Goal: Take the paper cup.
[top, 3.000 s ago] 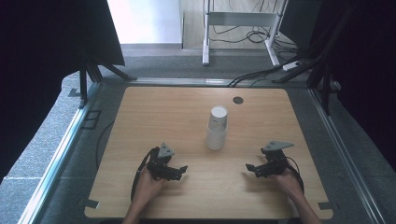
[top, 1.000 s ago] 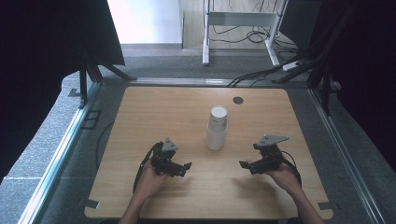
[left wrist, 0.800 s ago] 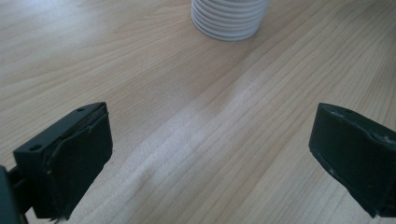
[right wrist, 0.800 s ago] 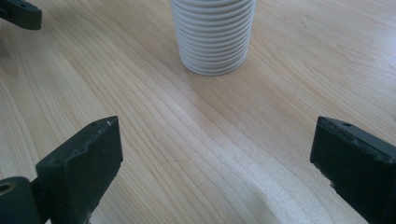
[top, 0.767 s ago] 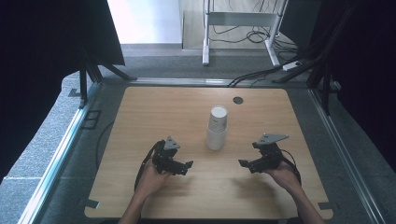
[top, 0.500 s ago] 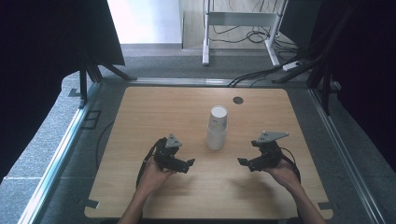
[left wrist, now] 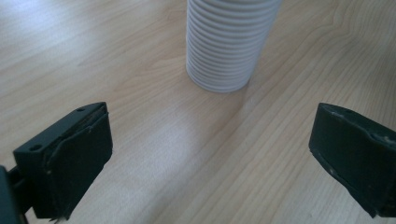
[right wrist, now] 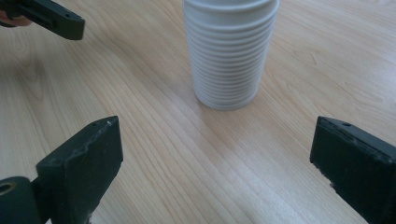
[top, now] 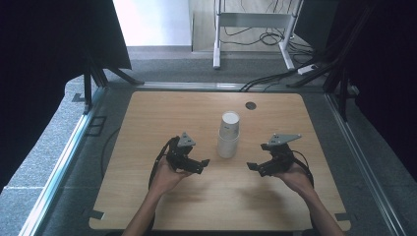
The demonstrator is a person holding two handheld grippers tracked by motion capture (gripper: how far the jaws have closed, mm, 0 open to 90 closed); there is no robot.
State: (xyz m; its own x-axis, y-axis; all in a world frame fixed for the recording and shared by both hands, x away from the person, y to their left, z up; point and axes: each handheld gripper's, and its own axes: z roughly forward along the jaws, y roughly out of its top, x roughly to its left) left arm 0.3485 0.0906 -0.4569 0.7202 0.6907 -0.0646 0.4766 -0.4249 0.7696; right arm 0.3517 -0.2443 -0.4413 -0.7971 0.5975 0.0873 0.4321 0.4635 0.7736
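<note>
Cups, a white ribbed stack (top: 228, 135) standing upright near the middle of the wooden table (top: 147, 118), are what both tongs point at. The left gripper (top: 200, 164) sits just left of the stack, its jaws spread wide with nothing between them; in the left gripper view the stack (left wrist: 229, 44) stands ahead, apart from either jaw. The right gripper (top: 252, 167) sits on the stack's other side, likewise released and holding nothing, and its own view shows the stack (right wrist: 231, 53) ahead, between the lines of its jaws, with the tip of the left gripper beyond it.

To grasp well, I would judge that one gripper should steady the lower cups low on the wall while the other takes the top cup near its rim, squeezing lightly, since thin ribbed walls dent and the stack may tip if pushed from one side.

Both gripper views cut off the stack's top, so how many cups it holds cannot be told. A small dark disc (top: 251, 105) lies beyond the stack; what it is stays unclear.
</note>
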